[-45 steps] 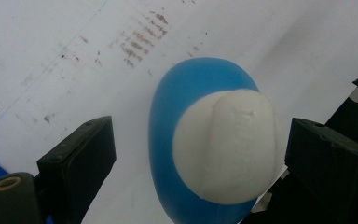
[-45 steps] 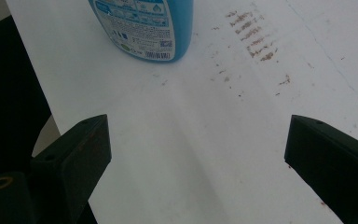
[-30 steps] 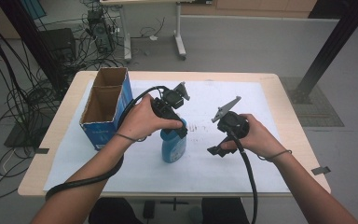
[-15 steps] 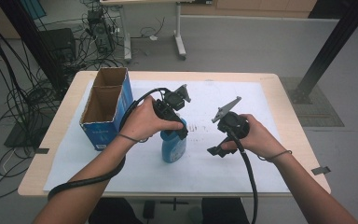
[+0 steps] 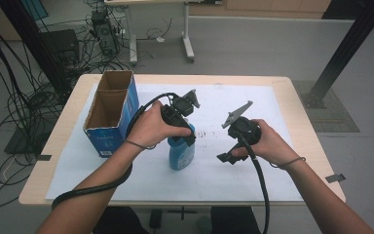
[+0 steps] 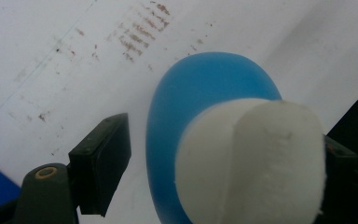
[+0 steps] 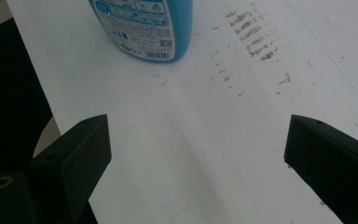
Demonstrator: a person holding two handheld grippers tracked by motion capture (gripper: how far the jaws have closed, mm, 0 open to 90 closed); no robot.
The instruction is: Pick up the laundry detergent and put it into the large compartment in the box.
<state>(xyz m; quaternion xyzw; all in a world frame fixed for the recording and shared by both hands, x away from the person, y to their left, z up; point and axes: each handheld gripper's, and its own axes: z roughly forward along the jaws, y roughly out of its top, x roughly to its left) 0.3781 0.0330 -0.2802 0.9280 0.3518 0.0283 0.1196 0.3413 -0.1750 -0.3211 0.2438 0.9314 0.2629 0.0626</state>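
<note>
A blue bottle point(image 5: 181, 155) with a white cap point(image 6: 251, 158) stands upright on the white sheet at mid-table. My left gripper point(image 5: 185, 135) points down over it, with the cap between its jaws point(image 6: 223, 149). The jaws have just been closing; one pad point(image 6: 103, 163) is still apart from the cap, and the other is mostly hidden behind it. My right gripper point(image 5: 229, 155) hovers to the right of the bottle, open point(image 7: 196, 149) with nothing between its pads. The right gripper view looks toward the bottle's lower label point(image 7: 144, 28).
An open-topped blue cardboard box point(image 5: 108, 113) stands at the left of the table. A white paper sheet point(image 5: 272, 107) covers most of the wooden top and has brown smudges point(image 7: 254, 39) near the bottle. Cables and a desk lie on the floor beyond.
</note>
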